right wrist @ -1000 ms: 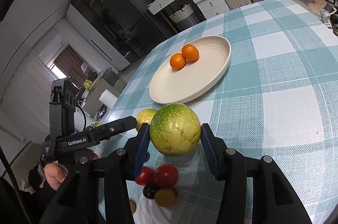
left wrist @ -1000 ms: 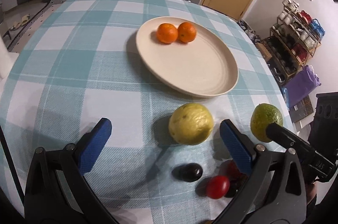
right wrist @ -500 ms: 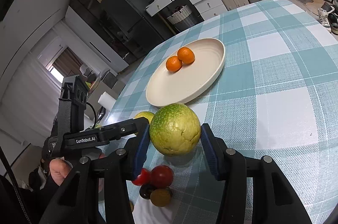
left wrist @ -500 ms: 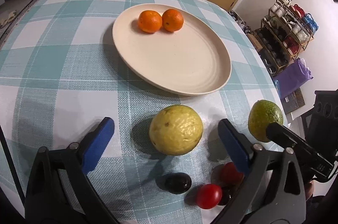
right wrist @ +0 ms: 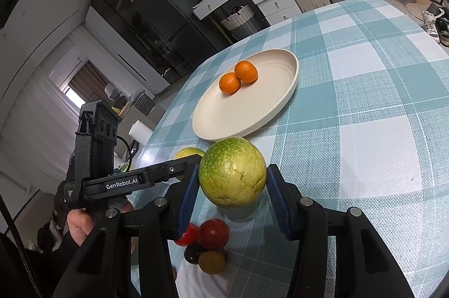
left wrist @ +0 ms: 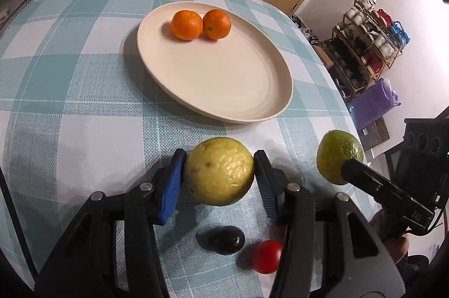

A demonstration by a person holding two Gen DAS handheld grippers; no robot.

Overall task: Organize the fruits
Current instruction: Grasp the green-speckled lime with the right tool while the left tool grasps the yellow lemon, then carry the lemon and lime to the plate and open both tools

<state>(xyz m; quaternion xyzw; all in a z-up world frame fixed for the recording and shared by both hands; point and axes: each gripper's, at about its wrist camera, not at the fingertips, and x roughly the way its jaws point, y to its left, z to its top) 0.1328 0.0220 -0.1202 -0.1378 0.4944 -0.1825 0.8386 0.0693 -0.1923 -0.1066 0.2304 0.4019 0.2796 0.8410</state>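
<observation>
While clamped by blue pads on a dimpled round yellow guava (left wrist: 219, 171), left gripper (left wrist: 219, 180); right gripper (right wrist: 233, 185) likewise clamped on a mottled green guava (right wrist: 232, 171). At 12 o'clock on checked woven cloth (left wrist: 84, 107), smooth cream plate (left wrist: 238, 90) bearing two touching oranges (left wrist: 200, 25).

Two oranges (left wrist: 200, 24) sit touching on a plate (left wrist: 238, 90) on the table (left wrist: 70, 73). Nearer, two guavas (left wrist: 219, 175) sit side by side before small fruits (left wrist: 266, 256).

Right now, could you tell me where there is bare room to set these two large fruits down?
The near half of the plate is bare; the two oranges sit at its far edge. The cloth left of the plate is also free. It is crowded near the tongs, where the small tomatoes cluster.
</observation>
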